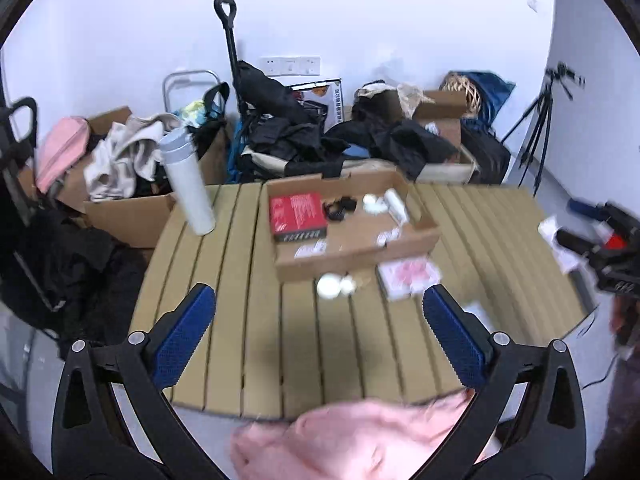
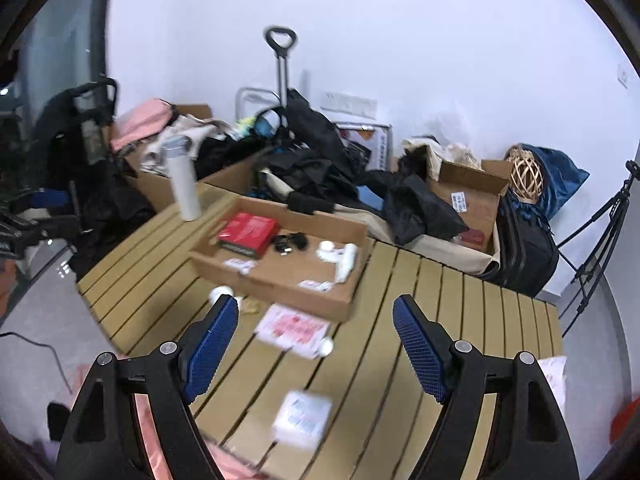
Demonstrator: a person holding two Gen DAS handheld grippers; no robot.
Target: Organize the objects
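Left gripper (image 1: 318, 332) jaws spread wide, nothing between them; right gripper (image 2: 316, 340) also spread, empty; both hang above the near edge of the slatted table (image 1: 240, 320), angled down toward it.

Left to right on the table: white bottle (image 1: 187, 184) upright at the far-left corner; open box (image 1: 352, 256) mid-table holding a red carton (image 1: 297, 216), black bits and white bits; loose items lie on the slats just in front of the box: white round pieces (image 1: 334, 285), then a pink-printed packet (image 1: 406, 276), long axis roughly across the slats; a white packet (image 2: 302, 418) nearest, low between the right fingers in the right view.

Judgement: loose items lie ahead of and below both grippers; right is nearer both packets, left nearer the round pieces.

Writing: carton and packet print too blurred to read; no brand legible.
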